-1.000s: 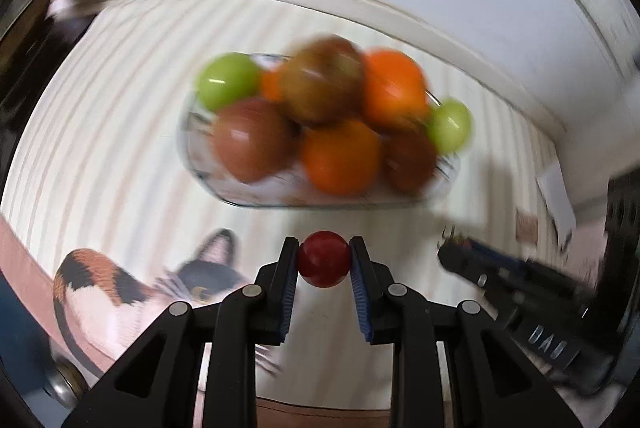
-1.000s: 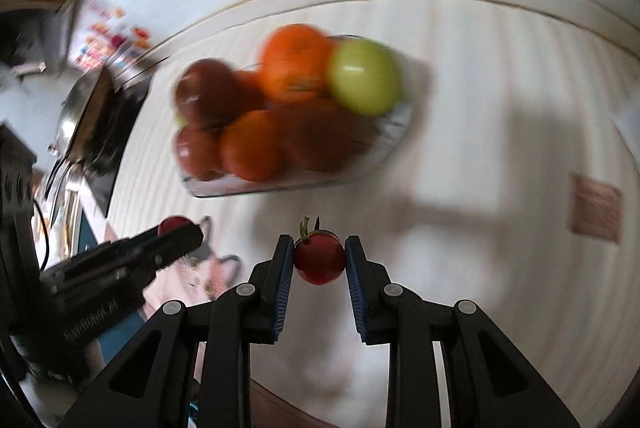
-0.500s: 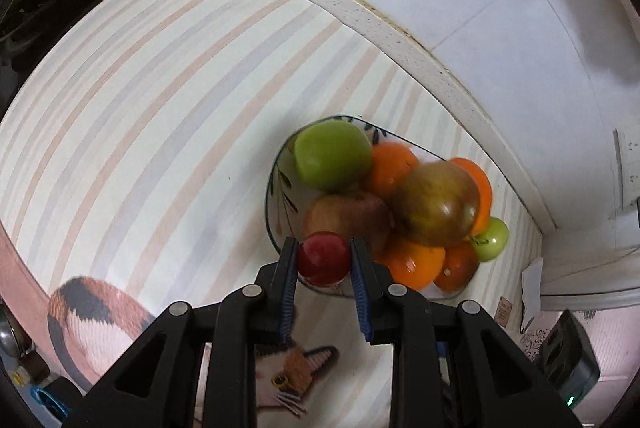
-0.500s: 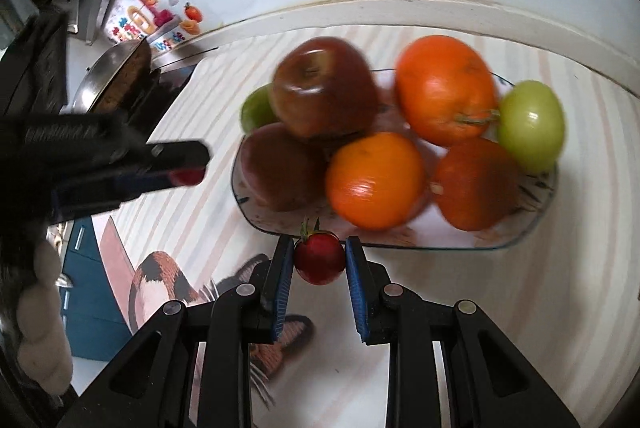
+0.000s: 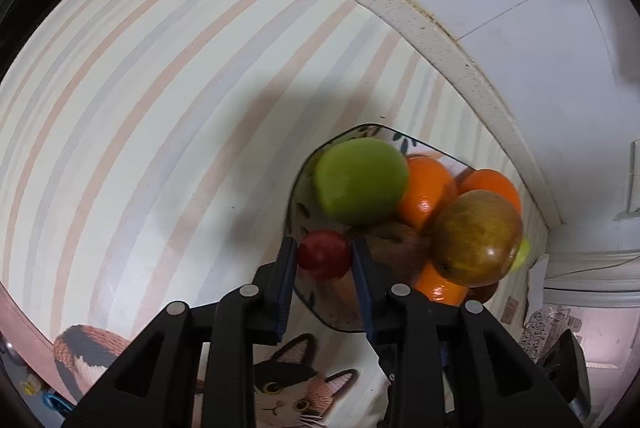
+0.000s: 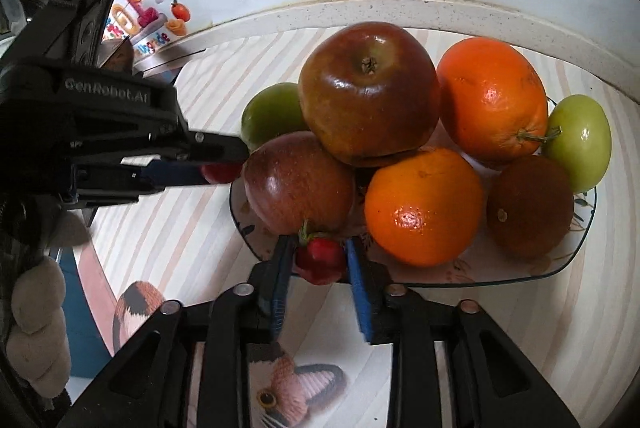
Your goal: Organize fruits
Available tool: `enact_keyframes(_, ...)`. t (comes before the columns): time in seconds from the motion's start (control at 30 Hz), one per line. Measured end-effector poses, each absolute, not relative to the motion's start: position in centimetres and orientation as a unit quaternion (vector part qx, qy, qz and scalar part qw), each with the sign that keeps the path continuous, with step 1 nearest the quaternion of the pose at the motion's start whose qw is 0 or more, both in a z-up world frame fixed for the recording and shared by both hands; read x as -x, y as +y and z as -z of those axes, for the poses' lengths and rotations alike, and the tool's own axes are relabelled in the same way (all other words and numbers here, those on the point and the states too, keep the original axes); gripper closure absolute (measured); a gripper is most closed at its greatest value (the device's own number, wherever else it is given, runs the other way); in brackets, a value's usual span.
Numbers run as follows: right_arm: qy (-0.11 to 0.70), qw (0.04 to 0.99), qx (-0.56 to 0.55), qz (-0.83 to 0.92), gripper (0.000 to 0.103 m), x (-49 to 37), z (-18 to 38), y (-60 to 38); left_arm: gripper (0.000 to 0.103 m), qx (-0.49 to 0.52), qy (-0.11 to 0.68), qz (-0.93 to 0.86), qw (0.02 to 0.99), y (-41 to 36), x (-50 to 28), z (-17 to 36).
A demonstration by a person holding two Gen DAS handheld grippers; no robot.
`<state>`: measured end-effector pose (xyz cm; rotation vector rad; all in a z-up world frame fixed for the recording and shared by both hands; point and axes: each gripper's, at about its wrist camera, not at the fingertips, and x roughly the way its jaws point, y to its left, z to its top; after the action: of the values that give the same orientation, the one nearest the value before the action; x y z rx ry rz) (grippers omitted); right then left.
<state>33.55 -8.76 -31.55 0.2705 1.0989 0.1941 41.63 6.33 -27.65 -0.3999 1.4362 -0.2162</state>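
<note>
Left wrist view: since a second ago you've swung both grippers in from the mat's near side to the plate (image 5: 298, 196) rim, so both drops look close. Left gripper (image 5: 324, 260) is clamped on a red fruit (image 5: 323, 255) at the plate's left edge, beside the green apple (image 5: 360, 182). Right gripper (image 6: 316, 260) is clamped on a stemmed tomato (image 6: 320, 260) over the near rim, just beside a red apple (image 6: 298, 184). Neither released yet.
</note>
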Motion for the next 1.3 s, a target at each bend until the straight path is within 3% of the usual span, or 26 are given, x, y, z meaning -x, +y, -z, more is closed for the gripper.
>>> enact_keyframes(0.03,0.516,0.841,-0.135,-0.094,0.052,-33.4,31.5,-8.8,0.074,0.176,0.652,0.099,0.731,6.4,-41.5,27.5)
enact_keyframes(0.07,0.515,0.840,-0.140,-0.096,0.045,-33.3,31.3,-8.8,0.065,0.174,0.652,0.098,0.732,6.5,-41.5,27.4)
enact_keyframes(0.17,0.507,0.846,-0.143,-0.089,0.031,-32.6,30.4,-8.8,0.023,0.162,0.648,0.097,0.738,6.7,-41.2,26.7)
enact_keyframes(0.2,0.505,0.846,-0.146,-0.088,0.027,-32.4,30.0,-8.9,0.020,0.157,0.646,0.096,0.741,6.8,-41.0,26.4)
enact_keyframes(0.27,0.503,0.847,-0.152,-0.080,0.025,-31.7,28.9,-9.4,0.020,0.140,0.637,0.093,0.752,7.0,-40.4,25.4)
enact_keyframes(0.3,0.506,0.846,-0.149,-0.073,0.018,-31.3,28.4,-9.7,0.018,0.126,0.633,0.088,0.759,7.1,-39.9,24.8)
enact_keyframes(0.4,0.527,0.838,-0.138,-0.043,0.009,-30.5,27.1,-10.7,0.015,0.091,0.621,0.078,0.775,7.3,-37.8,23.4)
enact_keyframes(0.87,0.497,0.860,-0.105,0.049,0.005,-24.6,18.6,-14.7,0.015,0.005,0.554,0.076,0.829,5.7,-28.9,16.6)
enact_keyframes(1.3,0.452,0.888,-0.083,0.030,0.004,-19.6,10.5,-16.3,0.015,-0.001,0.490,0.066,0.869,3.4,-23.0,9.2)
